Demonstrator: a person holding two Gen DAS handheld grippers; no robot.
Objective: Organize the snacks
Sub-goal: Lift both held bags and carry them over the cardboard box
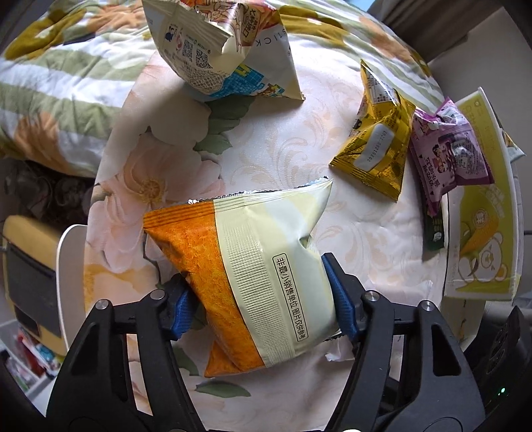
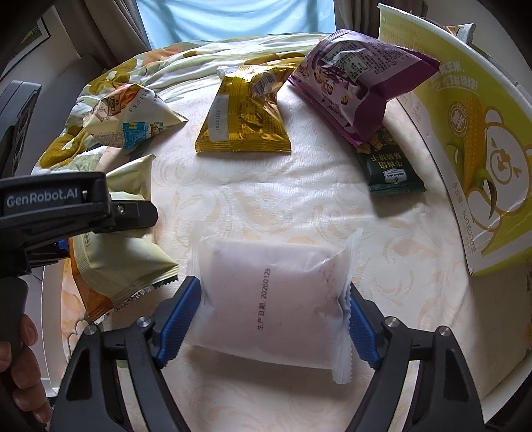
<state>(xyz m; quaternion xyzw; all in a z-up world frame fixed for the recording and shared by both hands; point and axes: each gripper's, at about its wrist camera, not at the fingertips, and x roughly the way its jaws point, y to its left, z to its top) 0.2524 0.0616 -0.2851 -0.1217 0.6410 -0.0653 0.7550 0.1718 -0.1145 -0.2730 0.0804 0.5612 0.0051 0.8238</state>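
On floral bedsheet (image 2: 266, 206), my L gripper (image 1: 262, 299) pinches orange-cream foil snack bag (image 1: 252, 275), its lower end hidden; R gripper (image 2: 276, 319) clamps frosted white pouch (image 2: 276, 299); yellow corn-print carton (image 2: 465, 159) contents unseen.

Home bedroom: floral quilt (image 1: 50, 99), curtains (image 2: 109, 20).

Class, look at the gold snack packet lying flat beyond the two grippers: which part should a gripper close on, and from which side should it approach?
Grip the gold packet across its puffed middle, fingers on the two long plain edges, coming down from above. It lies flat on the bedsheet with bare cloth along its left edge; the purple packet crowds the right, so I would keep to the lower half.
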